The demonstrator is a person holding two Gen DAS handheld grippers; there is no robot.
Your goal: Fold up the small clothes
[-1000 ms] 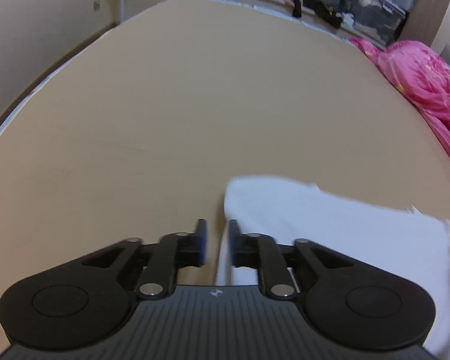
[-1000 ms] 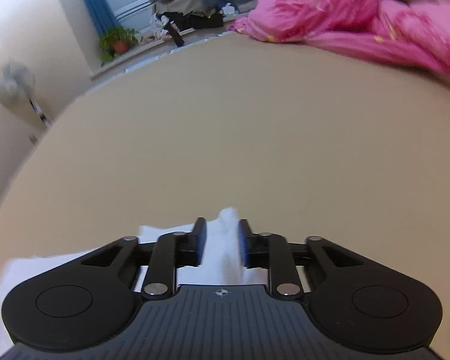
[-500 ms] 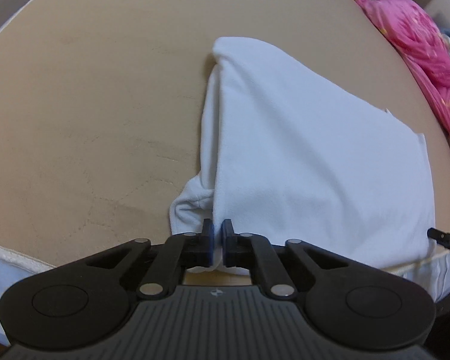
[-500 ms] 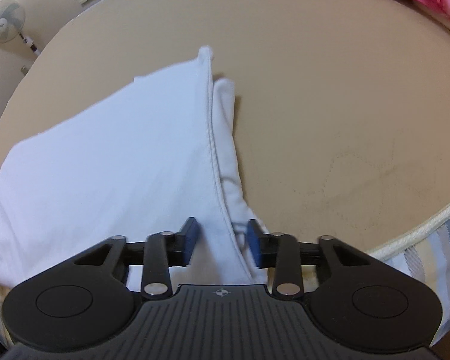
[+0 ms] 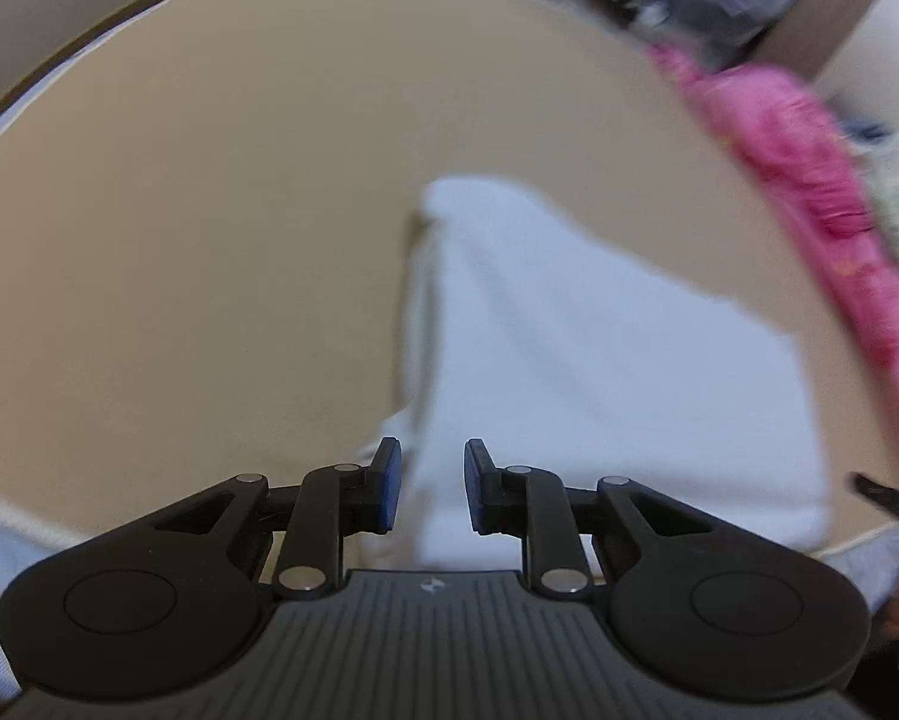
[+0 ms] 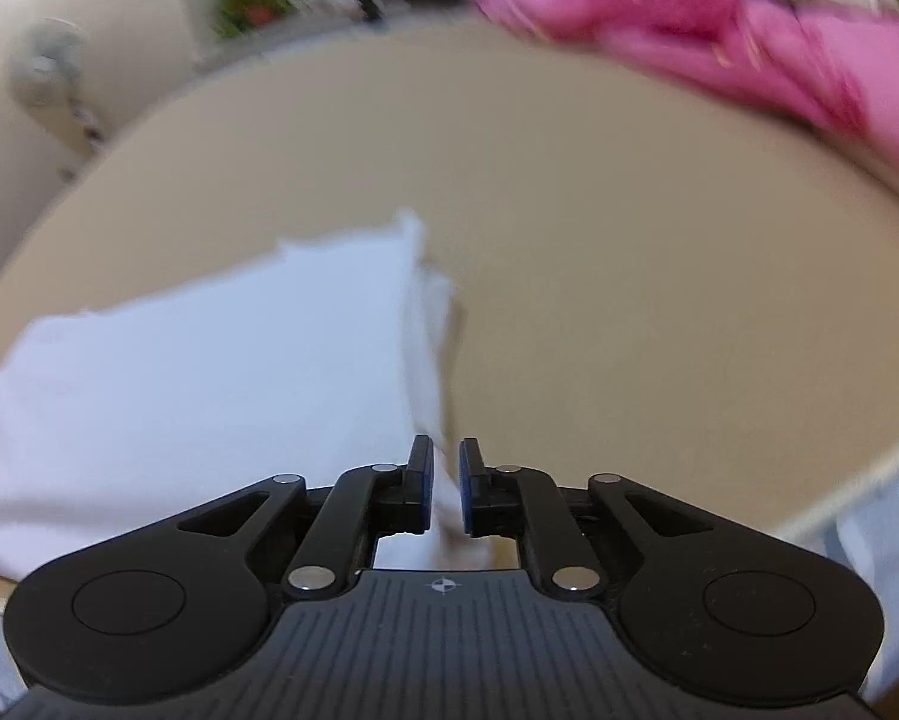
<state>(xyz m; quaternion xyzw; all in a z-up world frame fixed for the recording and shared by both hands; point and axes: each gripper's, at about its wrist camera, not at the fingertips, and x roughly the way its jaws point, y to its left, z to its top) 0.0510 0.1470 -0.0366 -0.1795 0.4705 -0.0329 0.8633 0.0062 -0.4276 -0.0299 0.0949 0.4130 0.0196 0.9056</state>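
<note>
A white garment (image 5: pixel 599 360) lies folded flat on the tan bed surface (image 5: pixel 209 210), near its front edge. In the left wrist view my left gripper (image 5: pixel 426 492) is open, its jaws apart over the garment's near left corner, holding nothing. In the right wrist view the same garment (image 6: pixel 209 372) lies to the left. My right gripper (image 6: pixel 446 483) has its jaws nearly closed around the garment's near right edge, with a narrow gap and white cloth between them. Both views are motion-blurred.
A pink quilt (image 5: pixel 809 168) lies along the right side of the bed and shows in the right wrist view (image 6: pixel 749 48). A standing fan (image 6: pixel 47 66) is at the left wall. The bed's piped front edge (image 6: pixel 857 480) is close to both grippers.
My left gripper has opened and let go of the garment's corner. My right gripper has narrowed on the right edge. Both cameras have tilted up, so the garment looks shorter.
</note>
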